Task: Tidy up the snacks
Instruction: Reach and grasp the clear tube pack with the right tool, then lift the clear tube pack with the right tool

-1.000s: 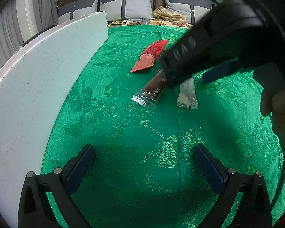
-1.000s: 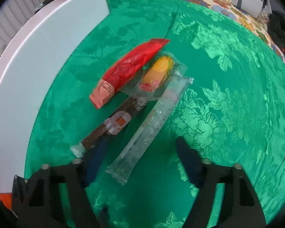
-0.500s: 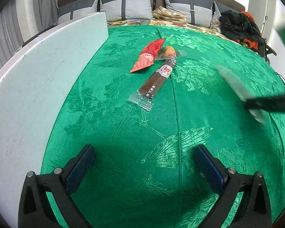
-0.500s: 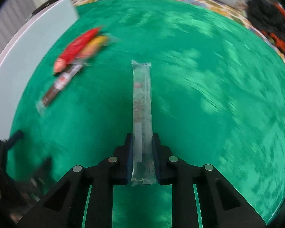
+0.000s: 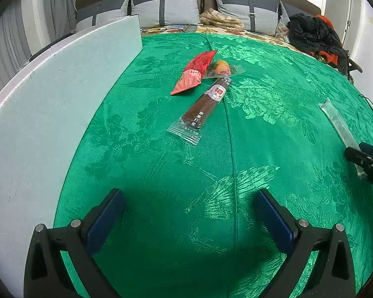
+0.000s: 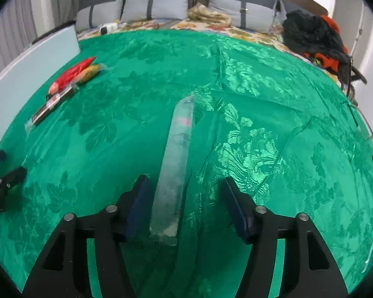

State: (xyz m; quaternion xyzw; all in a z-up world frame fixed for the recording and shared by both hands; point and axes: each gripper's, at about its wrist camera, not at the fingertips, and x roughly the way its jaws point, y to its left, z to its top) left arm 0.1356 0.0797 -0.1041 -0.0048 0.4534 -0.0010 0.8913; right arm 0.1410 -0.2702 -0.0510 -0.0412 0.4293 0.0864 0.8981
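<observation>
A long clear snack stick lies on the green cloth between the fingers of my right gripper, whose jaws are opening; the pads stand off it, the left one close beside it. In the left wrist view that stick shows at the far right with the right gripper's tip. A red packet, a yellow snack in clear wrap and a brown bar lie together further back. My left gripper hangs open over bare cloth.
A pale board stands along the cloth's left side. Grey cushions line the back, with folded fabric and a black and orange heap of clothes at the back right.
My right gripper carried the clear stick away from the other snacks to the right side of the cloth, set it down and let go. The left gripper has not moved.
</observation>
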